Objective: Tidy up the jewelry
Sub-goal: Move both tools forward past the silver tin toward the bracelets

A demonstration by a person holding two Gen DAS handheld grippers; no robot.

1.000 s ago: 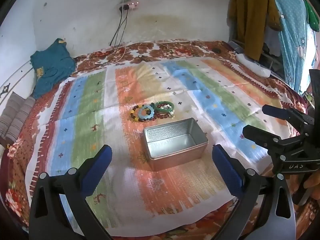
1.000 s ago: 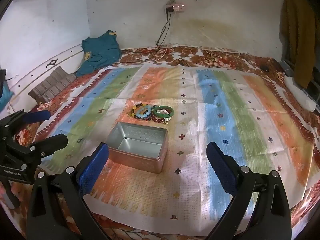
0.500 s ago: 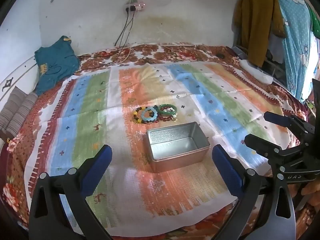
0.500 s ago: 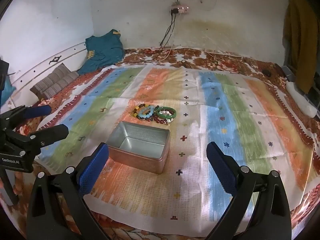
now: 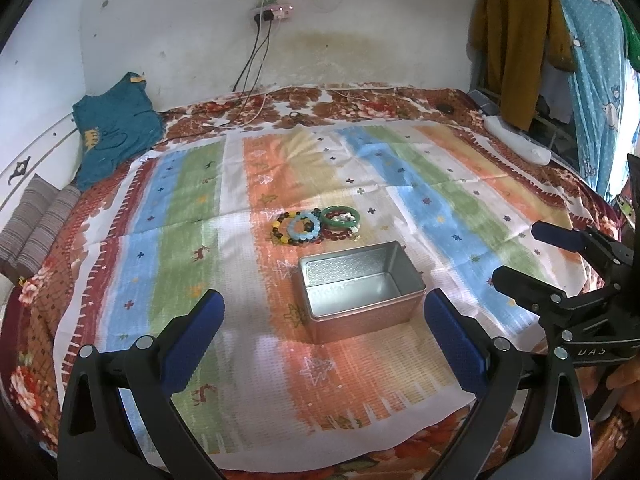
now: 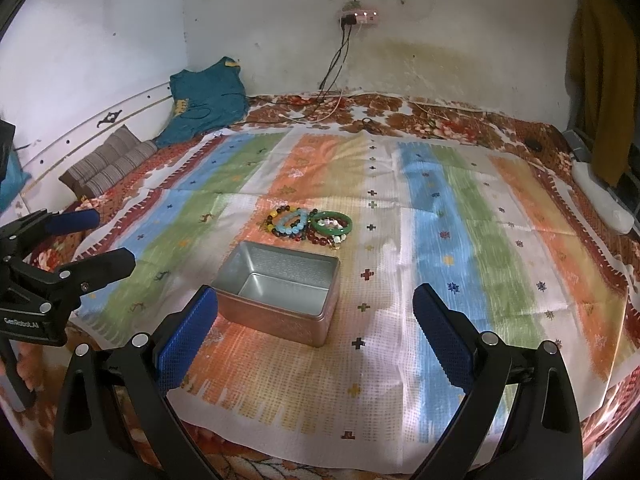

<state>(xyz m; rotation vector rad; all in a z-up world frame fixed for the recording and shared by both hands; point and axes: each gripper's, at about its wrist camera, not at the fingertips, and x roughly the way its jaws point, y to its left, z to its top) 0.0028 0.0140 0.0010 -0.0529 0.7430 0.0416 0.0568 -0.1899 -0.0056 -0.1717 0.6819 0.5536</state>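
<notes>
Left wrist view: left gripper (image 5: pixel 322 318) low over the near edge of a striped cloth (image 5: pixel 184 240), jaws wide apart, nothing between them. Blue pads (image 5: pixel 192 336) on both fingers. Open metal tin (image 5: pixel 358 290) sits on the cloth just ahead, between the finger lines, empty inside, lid off. Just beyond the tin's far side, a cluster of bracelets (image 5: pixel 316 227) lies flat on the cloth: a light blue bead one (image 5: pixel 305 229) overlapping a dark and yellow bead one (image 5: pixel 280 230), a green bangle (image 5: pixel 340 216) to the right, dark red beads (image 5: pixel 340 235) under it. Bracelets near the tin but not touching it, none inside. Right gripper (image 5: pixel 516 258) visible at the right edge, jaws apart, empty, held above the cloth to the right of the tin; part of a hand (image 5: pixel 624 380) under it.

Right wrist view: right gripper (image 6: pixel 316 320) also low at the near edge of the cloth (image 6: pixel 460 240), jaws wide apart, holding nothing. Tin (image 6: pixel 280 286) ahead and left of centre, its near corner close to the left finger pad (image 6: pixel 188 332). Bracelets (image 6: pixel 310 226) just behind the tin. Left gripper (image 6: pixel 94 240) at the left edge, jaws apart, empty.

Cloth is spread over a floral bedsheet (image 5: pixel 360 100). Teal garment (image 5: pixel 114 128) in the back left corner, striped cushion (image 6: pixel 108 160) by the wall, power strip (image 6: pixel 358 14) with cables on the wall, mustard garment (image 5: pixel 516 40) hanging at the right
</notes>
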